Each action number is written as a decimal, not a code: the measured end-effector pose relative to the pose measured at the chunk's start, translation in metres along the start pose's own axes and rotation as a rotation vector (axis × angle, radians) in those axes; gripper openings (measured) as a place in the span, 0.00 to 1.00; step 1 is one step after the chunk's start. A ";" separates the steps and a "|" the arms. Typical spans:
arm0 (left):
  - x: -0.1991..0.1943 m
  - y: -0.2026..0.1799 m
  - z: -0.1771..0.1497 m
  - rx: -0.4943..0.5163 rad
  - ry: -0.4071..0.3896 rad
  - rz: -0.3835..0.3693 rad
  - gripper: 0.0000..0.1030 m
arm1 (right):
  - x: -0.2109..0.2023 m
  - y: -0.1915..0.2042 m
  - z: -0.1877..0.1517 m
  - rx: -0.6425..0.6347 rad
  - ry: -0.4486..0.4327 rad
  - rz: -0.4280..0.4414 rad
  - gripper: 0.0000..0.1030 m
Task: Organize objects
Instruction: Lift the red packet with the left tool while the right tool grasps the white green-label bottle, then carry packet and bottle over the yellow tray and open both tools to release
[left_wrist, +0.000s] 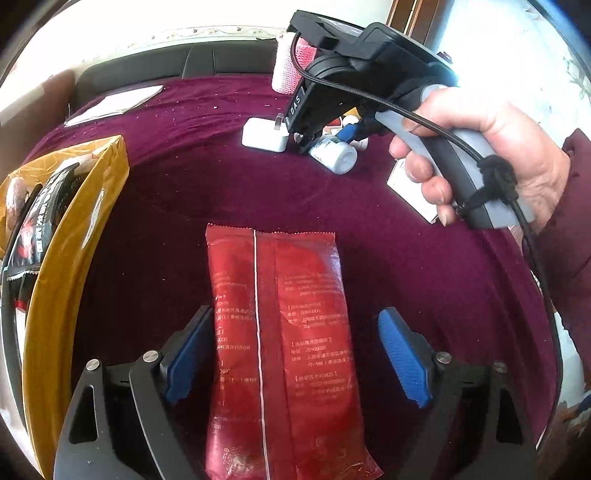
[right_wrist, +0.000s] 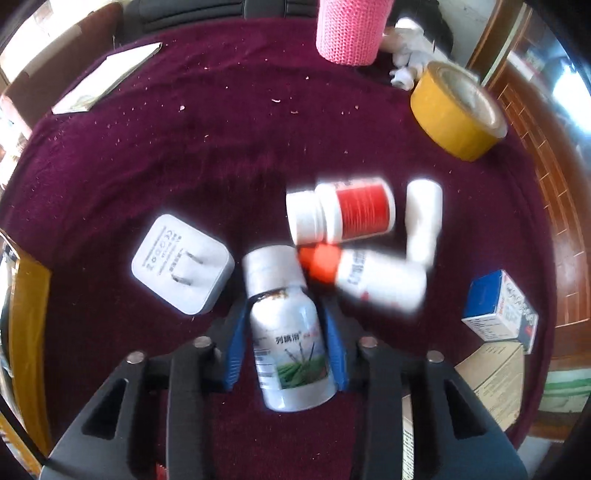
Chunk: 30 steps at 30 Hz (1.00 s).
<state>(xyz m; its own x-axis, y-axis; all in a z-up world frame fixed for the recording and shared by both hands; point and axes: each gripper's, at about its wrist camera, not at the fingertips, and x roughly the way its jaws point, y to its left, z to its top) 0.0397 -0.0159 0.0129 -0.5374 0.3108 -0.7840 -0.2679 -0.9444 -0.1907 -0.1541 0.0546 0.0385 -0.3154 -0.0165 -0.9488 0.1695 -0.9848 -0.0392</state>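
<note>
Left gripper (left_wrist: 295, 354) fingers wide apart around red packet (left_wrist: 280, 350) lying on maroon table (left_wrist: 166, 192), pads not pressing it, right gripper (right_wrist: 284, 347) fingers closed on white bottle (right_wrist: 288, 332) just right of white charger (right_wrist: 183, 264), yellow tape roll (right_wrist: 456, 114) far beyond the charger.

A table covered in dark maroon velvet cloth (right_wrist: 184, 155) carries everything; a red foil packet (left_wrist: 277, 332) lies near; a yellow cardboard box (left_wrist: 74, 229) stands at the left; a white plug adapter (right_wrist: 183, 264) lies mid-table beside a cluster of white plastic bottles (right_wrist: 354, 214); far off, a white booklet (right_wrist: 103, 79), a pink knitted cylinder (right_wrist: 349, 33); a yellow tape roll (right_wrist: 456, 110) and a blue-and-white carton (right_wrist: 498, 310) at right.
</note>
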 end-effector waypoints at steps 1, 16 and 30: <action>0.000 0.000 0.000 0.001 0.000 0.000 0.81 | -0.001 -0.001 -0.003 0.004 0.004 0.011 0.31; -0.027 0.036 -0.006 -0.186 -0.027 -0.165 0.41 | -0.080 -0.057 -0.140 0.224 -0.088 0.301 0.32; -0.144 0.079 -0.022 -0.206 -0.262 -0.190 0.40 | -0.127 0.008 -0.180 0.191 -0.178 0.542 0.32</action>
<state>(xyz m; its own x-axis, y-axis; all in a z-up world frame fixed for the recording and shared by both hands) 0.1141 -0.1374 0.0978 -0.6871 0.4739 -0.5508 -0.2302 -0.8609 -0.4537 0.0555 0.0797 0.1022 -0.3852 -0.5378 -0.7500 0.1844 -0.8411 0.5084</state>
